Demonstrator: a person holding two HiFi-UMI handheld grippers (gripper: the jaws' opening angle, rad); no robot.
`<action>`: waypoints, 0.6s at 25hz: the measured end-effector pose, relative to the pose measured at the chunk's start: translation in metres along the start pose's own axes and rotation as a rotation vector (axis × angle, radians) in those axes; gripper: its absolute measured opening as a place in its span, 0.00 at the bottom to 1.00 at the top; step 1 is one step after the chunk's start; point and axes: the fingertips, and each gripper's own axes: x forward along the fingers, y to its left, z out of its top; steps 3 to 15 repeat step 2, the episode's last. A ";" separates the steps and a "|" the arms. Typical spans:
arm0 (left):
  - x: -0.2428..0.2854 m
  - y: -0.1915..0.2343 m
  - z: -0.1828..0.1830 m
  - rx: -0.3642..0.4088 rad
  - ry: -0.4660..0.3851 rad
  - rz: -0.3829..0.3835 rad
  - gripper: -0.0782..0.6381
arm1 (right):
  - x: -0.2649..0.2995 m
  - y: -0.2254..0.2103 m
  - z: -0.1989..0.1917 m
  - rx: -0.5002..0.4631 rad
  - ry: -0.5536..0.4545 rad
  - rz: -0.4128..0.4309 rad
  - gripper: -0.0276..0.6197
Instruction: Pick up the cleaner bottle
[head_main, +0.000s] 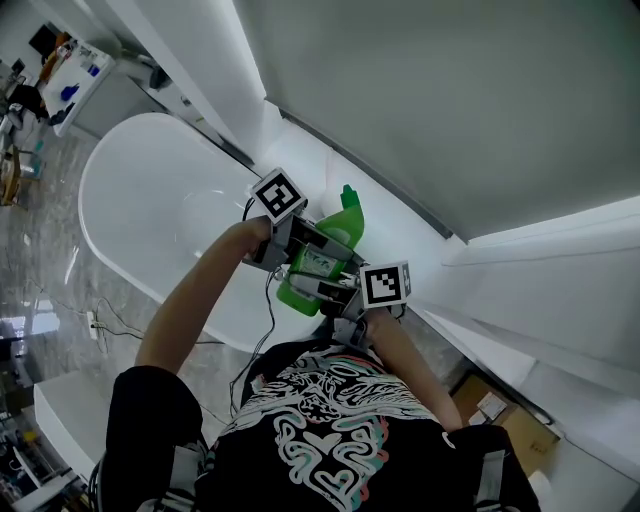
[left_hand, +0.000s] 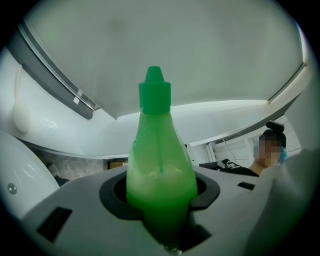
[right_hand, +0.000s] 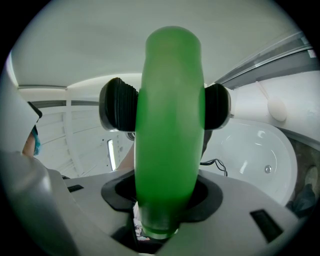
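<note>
A green cleaner bottle with a green pointed cap is held up in the air over the tub's edge, between both grippers. In the left gripper view the bottle stands upright with my left gripper shut on its lower body. In the right gripper view the bottle fills the middle, my right gripper is closed round its near end, and the left gripper's black pads press its sides farther up. From the head view, the left gripper comes in from the left and the right gripper from below right.
A white bathtub lies to the left, under a pale wall with a white ledge along it. A cardboard box sits on the floor at the lower right. Cables trail over the marble floor. Another person is at the right.
</note>
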 end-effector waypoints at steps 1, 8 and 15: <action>-0.001 0.001 0.000 0.000 0.002 0.003 0.39 | 0.000 0.000 0.000 0.000 -0.001 0.000 0.39; -0.001 0.002 0.000 0.000 0.004 0.006 0.39 | 0.001 0.000 0.001 0.000 -0.002 -0.001 0.39; -0.001 0.002 0.000 0.000 0.004 0.006 0.39 | 0.001 0.000 0.001 0.000 -0.002 -0.001 0.39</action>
